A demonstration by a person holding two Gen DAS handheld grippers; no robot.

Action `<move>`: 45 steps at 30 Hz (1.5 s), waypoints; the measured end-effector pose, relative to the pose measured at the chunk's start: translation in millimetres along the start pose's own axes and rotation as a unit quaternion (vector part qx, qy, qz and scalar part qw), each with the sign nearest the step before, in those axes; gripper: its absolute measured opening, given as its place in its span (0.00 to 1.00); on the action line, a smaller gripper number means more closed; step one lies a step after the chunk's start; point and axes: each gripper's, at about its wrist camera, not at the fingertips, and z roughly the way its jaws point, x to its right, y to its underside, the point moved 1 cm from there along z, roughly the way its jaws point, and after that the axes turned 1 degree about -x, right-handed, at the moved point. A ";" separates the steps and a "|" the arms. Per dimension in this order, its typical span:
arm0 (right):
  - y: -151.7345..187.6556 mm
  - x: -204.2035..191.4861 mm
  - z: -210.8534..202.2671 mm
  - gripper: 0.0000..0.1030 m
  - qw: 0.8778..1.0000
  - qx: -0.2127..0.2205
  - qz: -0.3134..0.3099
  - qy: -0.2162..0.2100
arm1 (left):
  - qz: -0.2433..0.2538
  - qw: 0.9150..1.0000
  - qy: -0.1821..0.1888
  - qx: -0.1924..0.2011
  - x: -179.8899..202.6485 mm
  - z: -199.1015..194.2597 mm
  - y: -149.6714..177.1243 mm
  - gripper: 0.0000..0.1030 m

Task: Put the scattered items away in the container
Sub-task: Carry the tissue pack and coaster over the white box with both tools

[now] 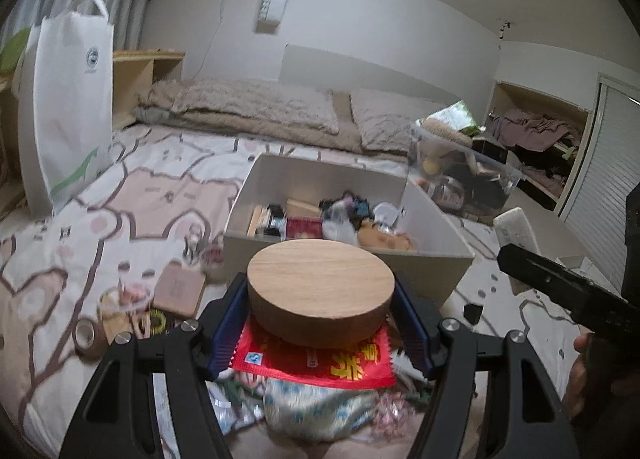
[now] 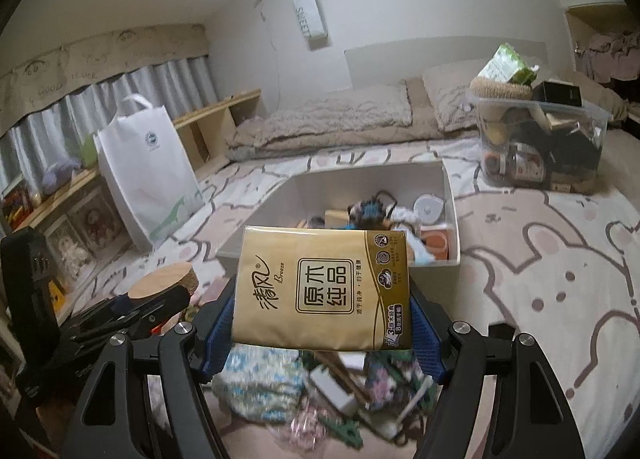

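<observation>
Left hand-held gripper (image 1: pixel 320 319): clamped on a round, smooth light-wood disc (image 1: pixel 320 291), lifted above a red foil sachet (image 1: pixel 316 363).
Right hand-held gripper (image 2: pixel 322 323): clamped on a flat gold plastic tissue pack (image 2: pixel 324 287), soft and glossy.
Container: white open-topped rectangular box (image 1: pixel 424 263) on the bed, just ahead of both grippers, already part-filled.
Progress: midway, I judge; both carried items not yet dropped in.
Left over: crinkly packets, tape roll (image 1: pixel 86 335), small card box (image 1: pixel 180 289) below and left of the grippers.

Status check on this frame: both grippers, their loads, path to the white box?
Left gripper shut on wooden disc. Right gripper shut on gold tissue pack. White box ahead, open, part filled. Nothing in between.
</observation>
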 end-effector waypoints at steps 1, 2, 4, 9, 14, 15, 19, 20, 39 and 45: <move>-4.2 1.1 1.0 0.73 1.000 0.004 0.001 0.000 | 0.001 1.000 0.001 0.004 -0.3 1.2 -6.0 0.66; -9.1 2.2 2.8 0.73 1.000 0.008 0.003 0.001 | 0.001 1.000 0.003 0.008 -0.9 3.0 -12.2 0.66; -18.8 4.9 6.7 0.73 1.000 0.013 0.006 0.001 | 0.002 1.000 0.007 0.013 -0.4 6.5 -24.1 0.66; -36.7 7.0 16.5 0.73 1.000 0.024 0.002 0.008 | 0.016 0.999 0.012 0.031 4.5 12.1 -53.7 0.66; -50.2 6.2 30.2 0.73 1.000 0.024 -0.001 0.006 | 0.029 0.999 0.018 0.041 9.0 17.4 -72.1 0.66; -52.4 6.1 32.4 0.73 1.000 0.025 -0.001 0.006 | 0.029 0.998 0.018 0.043 9.3 19.1 -75.0 0.66; -61.6 8.4 41.9 0.73 1.000 0.025 0.003 -0.001 | 0.029 0.998 0.024 0.043 8.5 30.3 -89.0 0.66; -63.7 9.7 44.1 0.73 1.000 0.023 0.004 -0.001 | 0.030 0.998 0.025 0.042 8.7 33.5 -91.6 0.66; -92.5 40.9 102.1 0.73 0.999 -0.027 0.028 0.014 | 0.050 0.998 0.019 -0.024 8.0 127.5 -105.9 0.66; -89.0 40.4 125.9 0.73 0.998 -0.056 0.025 0.022 | 0.050 0.997 0.005 -0.061 1.1 154.7 -95.7 0.66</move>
